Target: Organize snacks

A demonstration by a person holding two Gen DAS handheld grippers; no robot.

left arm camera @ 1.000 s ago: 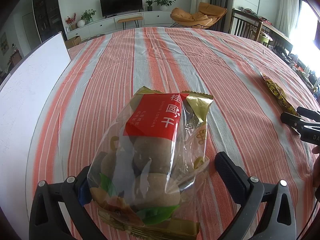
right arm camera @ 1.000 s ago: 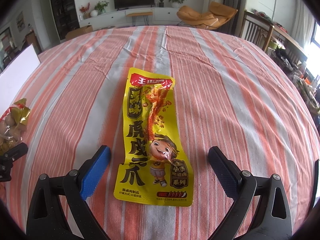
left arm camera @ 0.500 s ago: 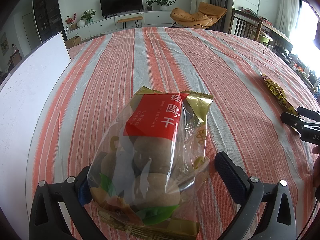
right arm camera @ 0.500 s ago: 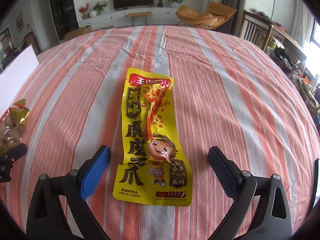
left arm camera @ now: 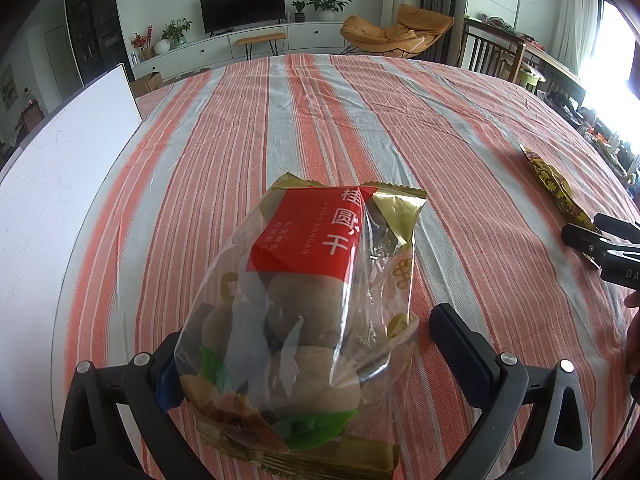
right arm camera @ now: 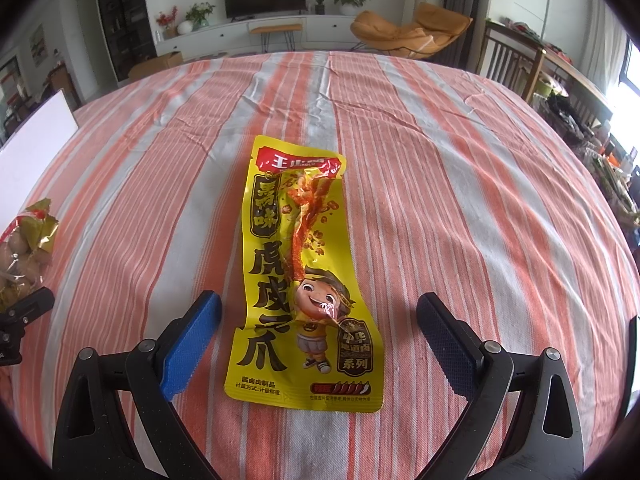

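Round table w/ orange-grey striped cloth (left arm camera: 320,128) fills both views; a white board (left arm camera: 60,184) lies at its far-left edge, living room beyond.

Longan bag (left arm camera: 304,320), clear film w/ red label and gold seams, lies near-left on the cloth, its near end between the L gripper (left arm camera: 316,344) fingers. Jaws spread wide; right pad stands clear of the film, left pad is partly hidden behind the bag so contact there can't be told. In the right wrist view the same bag (right arm camera: 24,248) shows at the left edge.

Yellow snack pouch (right arm camera: 304,280), long flat sachet w/ cartoon print, lies flat mid-table, near end between the R gripper (right arm camera: 320,340) fingers. Jaws spread, both pads apart from it, nothing pinched.

Handling, as a judgement: the bag looks light but lumpy, round hard fruit loose inside, film slick and crinkly, so contents prob shift and the film may slide. Best hold seems across the bulge at the near end, or on the crimped seam. The pouch looks thin, floppy, glossy and v. light; lying flat it's hard to get under. Pinch across the narrow width near the bottom seam; it will likely droop.
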